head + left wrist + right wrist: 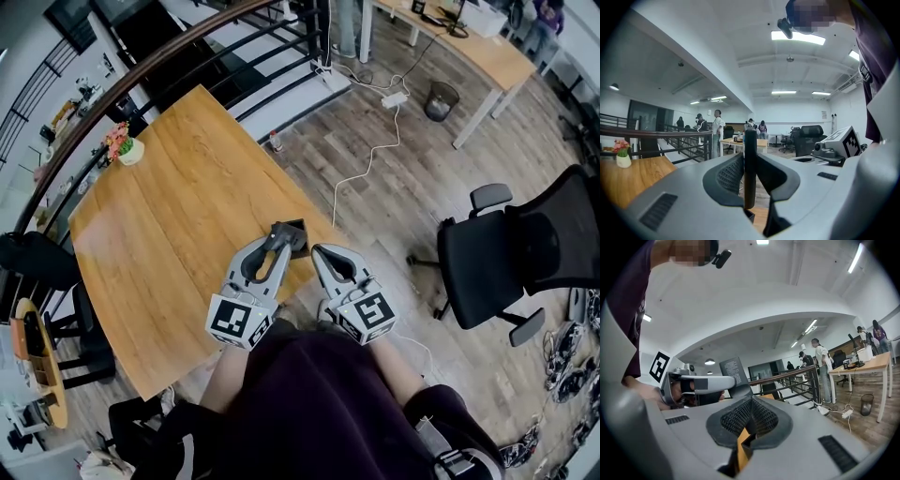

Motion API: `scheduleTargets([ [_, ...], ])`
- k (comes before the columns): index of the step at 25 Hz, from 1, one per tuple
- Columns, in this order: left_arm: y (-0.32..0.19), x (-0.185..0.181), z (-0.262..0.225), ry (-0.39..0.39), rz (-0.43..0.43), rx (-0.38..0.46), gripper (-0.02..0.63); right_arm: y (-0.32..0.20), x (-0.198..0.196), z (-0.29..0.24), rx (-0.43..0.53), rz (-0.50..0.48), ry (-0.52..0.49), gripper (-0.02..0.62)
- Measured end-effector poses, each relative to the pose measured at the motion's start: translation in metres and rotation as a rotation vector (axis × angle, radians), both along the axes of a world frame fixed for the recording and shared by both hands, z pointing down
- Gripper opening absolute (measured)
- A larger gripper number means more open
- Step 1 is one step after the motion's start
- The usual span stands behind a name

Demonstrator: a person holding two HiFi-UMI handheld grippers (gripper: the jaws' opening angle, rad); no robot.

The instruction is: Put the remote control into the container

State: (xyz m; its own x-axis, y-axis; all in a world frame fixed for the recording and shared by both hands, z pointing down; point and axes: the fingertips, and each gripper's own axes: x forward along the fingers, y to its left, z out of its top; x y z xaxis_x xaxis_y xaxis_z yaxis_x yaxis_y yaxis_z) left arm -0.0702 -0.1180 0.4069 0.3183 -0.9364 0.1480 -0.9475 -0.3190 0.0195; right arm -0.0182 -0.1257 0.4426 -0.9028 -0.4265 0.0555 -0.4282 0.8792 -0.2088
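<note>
The remote control (293, 233), a thin dark slab, is clamped in my left gripper (282, 237) above the near right edge of the wooden table (159, 234). The left gripper view shows it edge-on, the remote control (750, 140) standing upright between the shut pads of the left gripper (750, 160). In the right gripper view the remote control (732, 371) shows its printed flat face at the left. My right gripper (751, 405) is shut with nothing in it, and the right gripper (320, 251) is held close beside the left one. No container is in view.
A small potted flower (127, 148) stands at the table's far corner, by a dark railing (187, 58). On the floor to the right are a black office chair (511, 253), a white cable (370, 161) and a bin (441, 99). People (717, 129) stand far off.
</note>
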Motion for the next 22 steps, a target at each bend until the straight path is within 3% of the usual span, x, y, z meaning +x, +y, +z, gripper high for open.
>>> scheduleTargets([
  [10, -0.014, -0.026, 0.016, -0.007, 0.047, -0.021, 0.086, -0.014, -0.018, 0.012, -0.021, 0.063, 0.023, 0.02],
  [22, -0.023, -0.044, 0.033, 0.002, 0.164, -0.034, 0.086, -0.013, -0.038, 0.018, -0.017, 0.157, 0.074, 0.019],
])
